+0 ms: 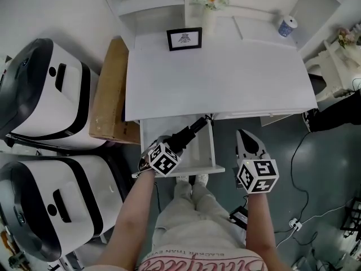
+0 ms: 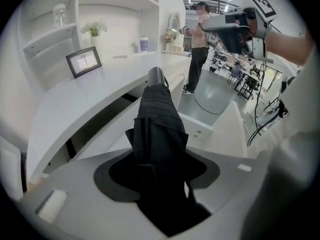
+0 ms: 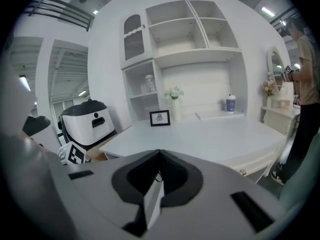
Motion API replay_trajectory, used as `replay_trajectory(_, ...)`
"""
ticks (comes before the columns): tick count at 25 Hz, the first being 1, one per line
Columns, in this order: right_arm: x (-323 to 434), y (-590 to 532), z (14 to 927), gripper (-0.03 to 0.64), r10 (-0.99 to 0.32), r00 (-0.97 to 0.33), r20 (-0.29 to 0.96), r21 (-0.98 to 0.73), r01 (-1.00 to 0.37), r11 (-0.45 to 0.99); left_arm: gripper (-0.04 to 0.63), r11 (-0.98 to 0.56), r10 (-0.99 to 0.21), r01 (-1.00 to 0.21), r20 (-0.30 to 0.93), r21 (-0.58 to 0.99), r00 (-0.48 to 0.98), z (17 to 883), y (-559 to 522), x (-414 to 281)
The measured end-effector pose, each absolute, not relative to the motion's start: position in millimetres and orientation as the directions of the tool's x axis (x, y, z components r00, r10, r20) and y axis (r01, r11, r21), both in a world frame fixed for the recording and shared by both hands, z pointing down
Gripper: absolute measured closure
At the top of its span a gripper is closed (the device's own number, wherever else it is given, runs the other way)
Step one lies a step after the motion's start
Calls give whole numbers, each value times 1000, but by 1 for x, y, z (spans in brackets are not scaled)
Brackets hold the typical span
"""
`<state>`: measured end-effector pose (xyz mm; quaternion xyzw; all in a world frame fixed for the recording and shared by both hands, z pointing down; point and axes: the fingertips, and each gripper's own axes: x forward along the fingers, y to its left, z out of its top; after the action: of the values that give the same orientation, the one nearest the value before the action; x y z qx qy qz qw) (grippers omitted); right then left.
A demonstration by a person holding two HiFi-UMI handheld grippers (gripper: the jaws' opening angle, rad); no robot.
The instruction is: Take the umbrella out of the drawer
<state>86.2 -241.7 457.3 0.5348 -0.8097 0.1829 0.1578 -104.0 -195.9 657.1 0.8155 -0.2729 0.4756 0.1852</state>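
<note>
Observer: Claws, left then right: what state?

Operator: Left gripper (image 2: 159, 166), as I read its own view: jaws clamped on the black folded umbrella (image 2: 157, 114). It is gripped near one end, and the rest projects forward past the tips. Right gripper (image 3: 159, 156): jaws pressed together, nothing between them.

Observer: Umbrella, position relative to drawer?

Operator: In the head view I see it held over the open drawer (image 1: 206, 170). It slants toward the white desk (image 1: 225, 78), with its far end at the desk's front edge. Whether it touches the drawer floor I cannot tell. The right gripper hangs beside the drawer's right side, apart from it.

Observer: Surroundings?

Operator: At the back of the desk: a small framed picture (image 1: 184, 39), a vase of flowers (image 1: 210, 1), and a cup (image 1: 287, 26) at the far right. Left of the desk I see a cardboard box (image 1: 110, 92), then two white-and-black machines (image 1: 45, 95).
</note>
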Motion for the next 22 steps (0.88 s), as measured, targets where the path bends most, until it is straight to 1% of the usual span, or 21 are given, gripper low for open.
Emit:
replay_trajectory(8,76,-254,424,611,-812,-418,406,-68,-900,430,353,-789,-335,-615,828,15,450,607,-206,-105)
replay_trajectory(12,77,-260,404,611,-823,-430,372,-58,-895,442,353,-753,-399,-657,786,14,473,580,-212,-108)
replay_trajectory(17,69,-264,380,611,-819,-475,322,-54,-873,485,351,-706,-477,-708,720,28,504,544,-221,-114)
replay_trajectory(22,65,-268,361,611,-826,-485,287,-28,-866,499,351,-660,-560,-751,657,14,504,507,-232,-122)
